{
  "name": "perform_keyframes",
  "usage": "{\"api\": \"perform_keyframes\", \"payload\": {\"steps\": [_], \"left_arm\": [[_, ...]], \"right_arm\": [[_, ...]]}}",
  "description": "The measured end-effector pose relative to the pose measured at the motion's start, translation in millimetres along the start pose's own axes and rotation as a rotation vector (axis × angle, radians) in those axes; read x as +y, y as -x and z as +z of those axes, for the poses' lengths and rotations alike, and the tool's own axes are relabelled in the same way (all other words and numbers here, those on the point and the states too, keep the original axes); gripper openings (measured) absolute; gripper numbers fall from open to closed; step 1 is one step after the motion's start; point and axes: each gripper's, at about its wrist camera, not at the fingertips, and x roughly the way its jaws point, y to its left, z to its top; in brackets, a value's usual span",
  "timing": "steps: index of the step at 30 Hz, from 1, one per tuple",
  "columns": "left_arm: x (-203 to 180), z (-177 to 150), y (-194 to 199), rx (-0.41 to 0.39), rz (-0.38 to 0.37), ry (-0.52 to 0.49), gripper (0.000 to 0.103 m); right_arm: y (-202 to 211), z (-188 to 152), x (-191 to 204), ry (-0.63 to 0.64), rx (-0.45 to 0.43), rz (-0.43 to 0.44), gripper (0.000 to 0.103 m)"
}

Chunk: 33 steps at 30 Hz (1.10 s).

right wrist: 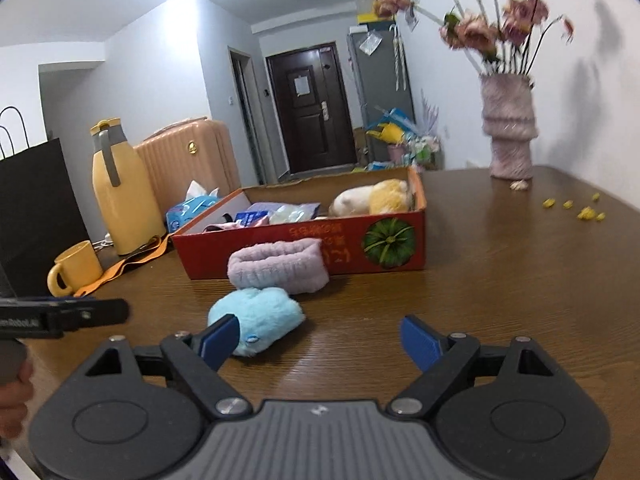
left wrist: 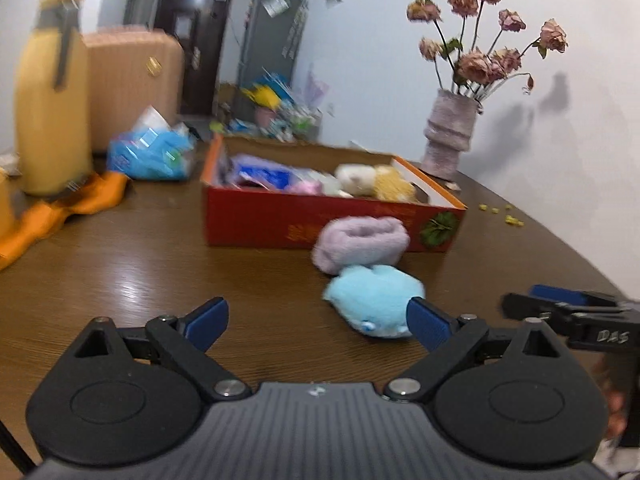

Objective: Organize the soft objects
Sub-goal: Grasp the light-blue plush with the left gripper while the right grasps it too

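Observation:
A light blue plush toy (left wrist: 374, 300) lies on the brown table, with a rolled lilac towel (left wrist: 362, 242) just behind it, against a red cardboard box (left wrist: 304, 220). The box holds a cream plush (left wrist: 356, 178), a yellow plush (left wrist: 394, 184) and other soft items. My left gripper (left wrist: 318, 324) is open and empty, the blue plush just beyond its right finger. My right gripper (right wrist: 320, 340) is open and empty; the blue plush (right wrist: 258, 314) sits by its left finger, the towel (right wrist: 280, 266) and box (right wrist: 352, 248) beyond. The right gripper also shows in the left wrist view (left wrist: 560, 310).
A yellow thermos (right wrist: 122, 188), yellow mug (right wrist: 76, 268), orange cloth (left wrist: 60, 212) and blue tissue pack (left wrist: 150, 152) stand at the left. A vase of dried flowers (right wrist: 508, 128) stands far right, with yellow crumbs (right wrist: 580, 208) nearby. A black bag (right wrist: 32, 208) is at far left.

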Motion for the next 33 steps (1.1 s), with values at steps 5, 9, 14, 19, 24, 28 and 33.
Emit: {"api": "perform_keyframes", "payload": {"steps": [5, 9, 14, 19, 24, 28, 33], "left_arm": [[7, 8, -52, 0.125, -0.105, 0.105, 0.065], [15, 7, -75, 0.178, -0.199, 0.187, 0.056], [30, 13, -93, 0.195, -0.234, 0.266, 0.037], [43, 17, -93, 0.175, -0.267, 0.324, 0.032], [42, 16, -103, 0.213, -0.297, 0.334, 0.033], [35, 14, -94, 0.216, -0.276, 0.318, 0.033], [31, 1, -72, 0.225, -0.288, 0.326, 0.039]], "right_arm": [[-40, 9, 3, -0.024, 0.044, 0.041, 0.077], [-73, 20, 3, -0.033, 0.060, 0.074, 0.072], [-116, 26, -4, -0.110, 0.131, 0.158, 0.053], [-127, 21, -15, -0.244, 0.202, 0.273, 0.038], [-125, 10, -20, -0.330, 0.218, 0.307, 0.036], [-117, 8, -14, -0.318, 0.222, 0.297, 0.034], [-89, -6, -9, -0.307, 0.188, 0.262, 0.034]]}}
